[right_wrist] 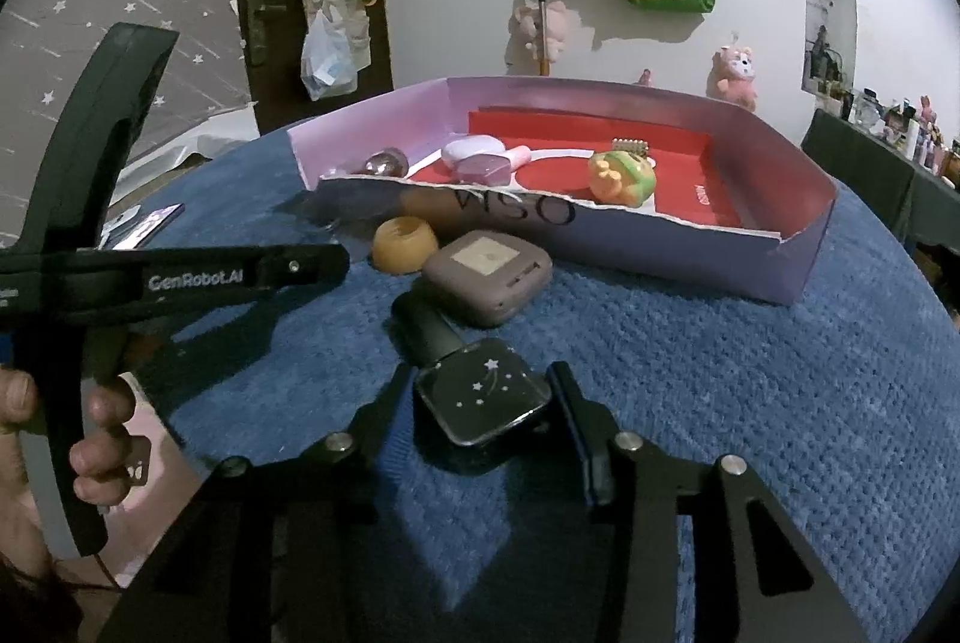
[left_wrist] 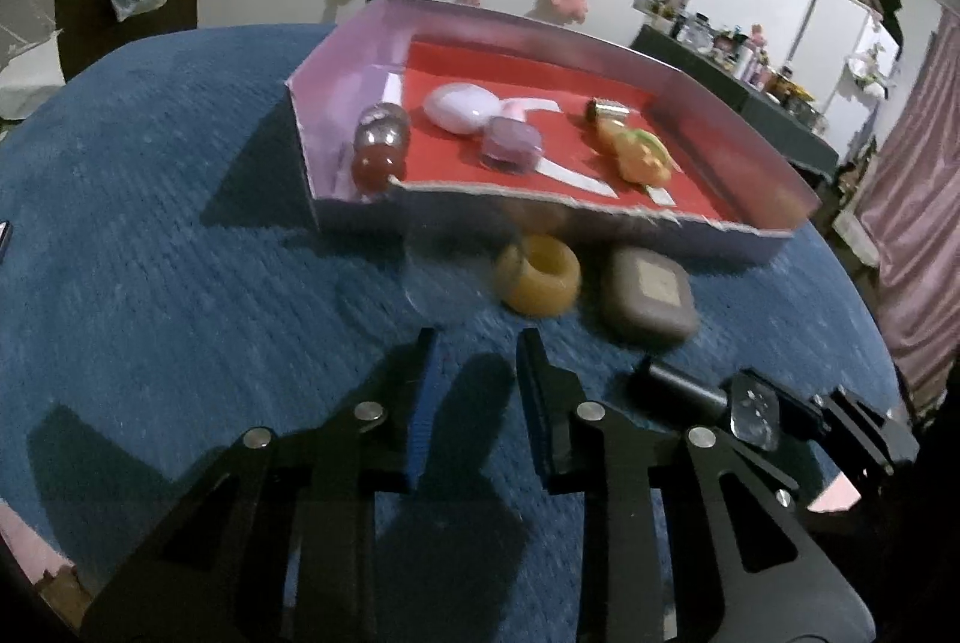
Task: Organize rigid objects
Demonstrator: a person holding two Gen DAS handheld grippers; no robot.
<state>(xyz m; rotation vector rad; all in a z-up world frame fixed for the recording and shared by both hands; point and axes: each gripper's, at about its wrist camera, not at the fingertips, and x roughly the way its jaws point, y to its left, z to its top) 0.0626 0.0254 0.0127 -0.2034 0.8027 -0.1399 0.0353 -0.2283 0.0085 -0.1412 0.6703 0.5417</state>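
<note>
I find my right gripper (right_wrist: 480, 406) jaws bracketing the dark star-printed square bottle (right_wrist: 483, 394), grip unconfirmed, left gripper (left_wrist: 474, 373) jaws spread empty; next, lift it into the lilac cardboard tray (right_wrist: 690, 253).

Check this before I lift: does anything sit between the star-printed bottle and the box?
Yes. The grey square case and the amber ring lie between the bottle, inside the right hand-held gripper, and the box.

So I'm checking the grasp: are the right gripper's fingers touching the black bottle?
Cannot tell. In the right wrist view the right gripper brackets the black bottle, fingers close beside it, but no plain contact or gap shows.
</note>
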